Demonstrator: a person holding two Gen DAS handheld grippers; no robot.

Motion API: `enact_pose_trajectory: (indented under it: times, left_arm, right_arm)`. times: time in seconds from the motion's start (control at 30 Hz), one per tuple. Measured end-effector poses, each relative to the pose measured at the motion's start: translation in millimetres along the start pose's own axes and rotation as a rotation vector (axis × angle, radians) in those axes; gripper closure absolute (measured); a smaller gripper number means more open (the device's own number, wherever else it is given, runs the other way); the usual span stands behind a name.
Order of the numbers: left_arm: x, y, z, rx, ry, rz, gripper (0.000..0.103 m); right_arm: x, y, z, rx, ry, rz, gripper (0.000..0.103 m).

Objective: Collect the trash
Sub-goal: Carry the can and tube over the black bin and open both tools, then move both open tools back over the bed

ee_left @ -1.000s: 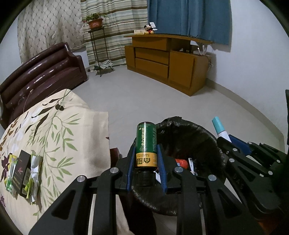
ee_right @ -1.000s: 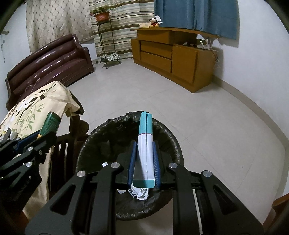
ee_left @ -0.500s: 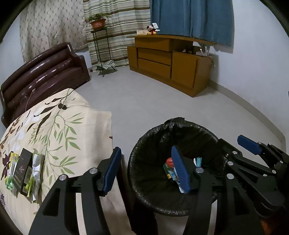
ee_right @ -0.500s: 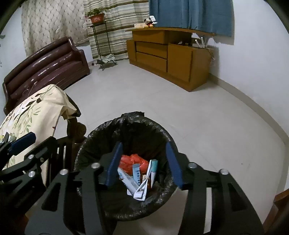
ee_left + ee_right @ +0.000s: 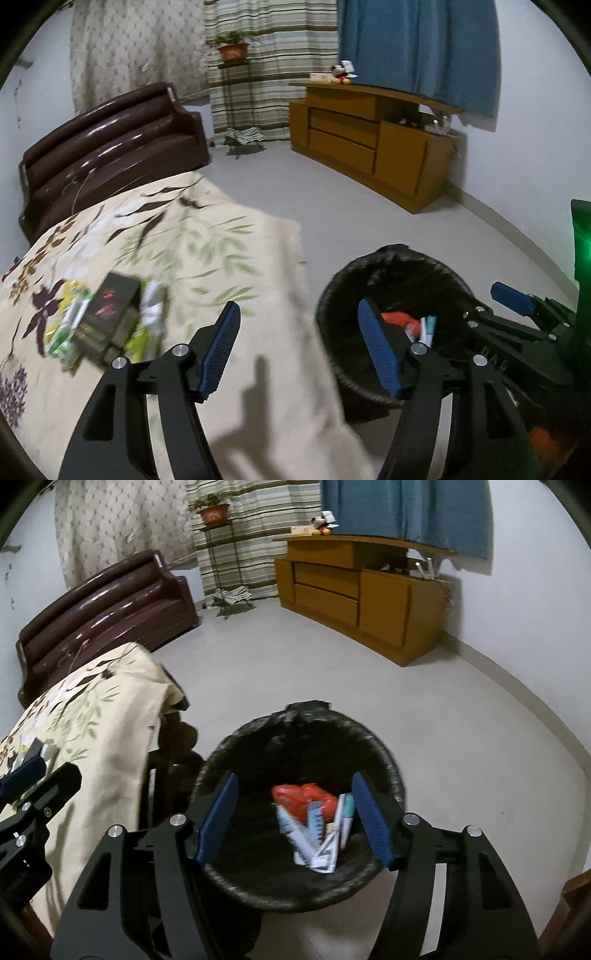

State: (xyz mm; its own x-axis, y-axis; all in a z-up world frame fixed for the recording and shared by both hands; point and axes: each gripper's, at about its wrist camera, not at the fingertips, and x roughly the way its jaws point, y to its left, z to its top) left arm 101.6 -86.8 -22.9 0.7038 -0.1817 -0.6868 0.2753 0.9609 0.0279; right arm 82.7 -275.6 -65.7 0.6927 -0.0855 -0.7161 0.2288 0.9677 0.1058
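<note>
Currently left tongs (image 5: 299, 347) and right tongs (image 5: 293, 818) just opened, jaws empty; right over lined bin (image 5: 236, 882) holding trash (image 5: 314, 823).

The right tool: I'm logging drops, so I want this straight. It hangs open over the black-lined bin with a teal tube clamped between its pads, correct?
Not quite. The right tool does hang open over the black-lined bin, but nothing is between its pads. Its jaws have just been opening, and the teal tube lies inside the bin among the other trash. The right wrist view shows this.
</note>
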Motion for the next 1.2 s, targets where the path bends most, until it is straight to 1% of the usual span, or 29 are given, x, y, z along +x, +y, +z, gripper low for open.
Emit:
enact_pose_trajectory:
  times: [0.17,0.53,0.73,0.97,1.2]
  left_arm:
    - [-17.5,38.0,-10.0,-0.044,-0.005,0.059,0.034]
    - [-45.9,117.3,-40.5,-0.137,-0.005,0.178,0.034]
    - [-56.0,157.1,-54.3,-0.185,0.004,0.228,0.034]
    - [-59.7,189.1,-64.3,-0.232,0.012,0.262,0.034]
    - [-55.9,205.8,-67.6,-0.249,0.024,0.261,0.034]
  right_arm:
    - [-8.6,34.0,-2.2,-0.044,0.001,0.046,0.039]
    - [-22.0,110.5,-4.6,-0.132,0.006,0.137,0.038]
    - [-26.6,146.9,-8.0,-0.181,0.011,0.178,0.038]
    - [-29.7,188.0,-9.8,-0.233,0.014,0.217,0.038]
    - [-23.9,224.1,-12.8,-0.294,0.029,0.236,0.038]
